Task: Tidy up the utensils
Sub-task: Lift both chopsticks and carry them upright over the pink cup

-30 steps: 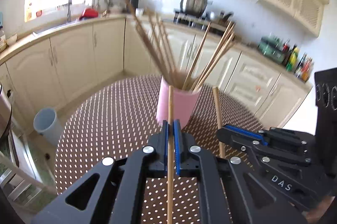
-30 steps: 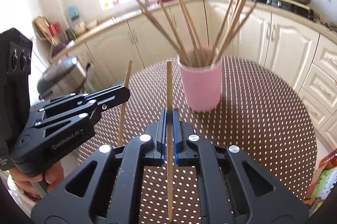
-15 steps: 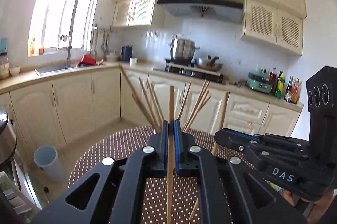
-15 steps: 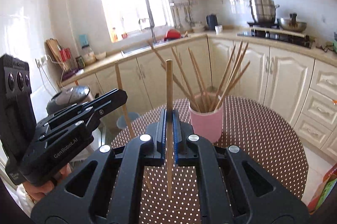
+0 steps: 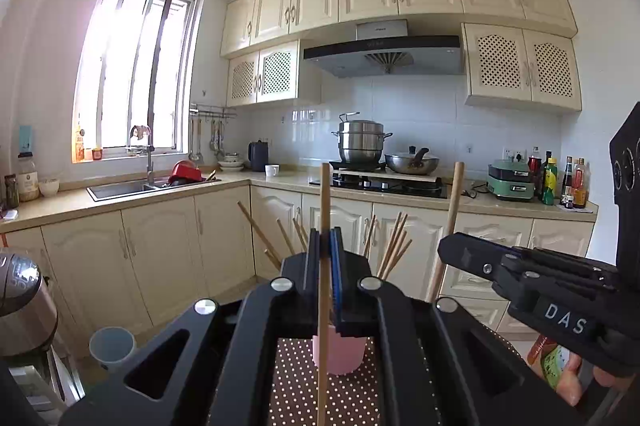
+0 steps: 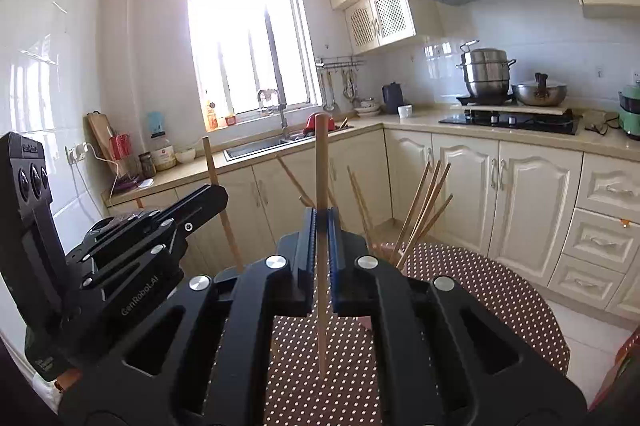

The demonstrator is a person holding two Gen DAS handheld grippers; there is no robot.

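A home kitchen: cream cabinets [image 5: 160, 258], sink [image 5: 120, 189], range hood [image 5: 384, 55], steamer pot [image 5: 360, 141] on the stove.

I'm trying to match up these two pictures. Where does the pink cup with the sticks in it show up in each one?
Left wrist view: the pink cup sits low at centre, mostly hidden behind the left gripper, on the dotted table.
Right wrist view: only a sliver of its rim peeks out right of the right gripper.
Shared landmark: the steel steamer pot on the stove.
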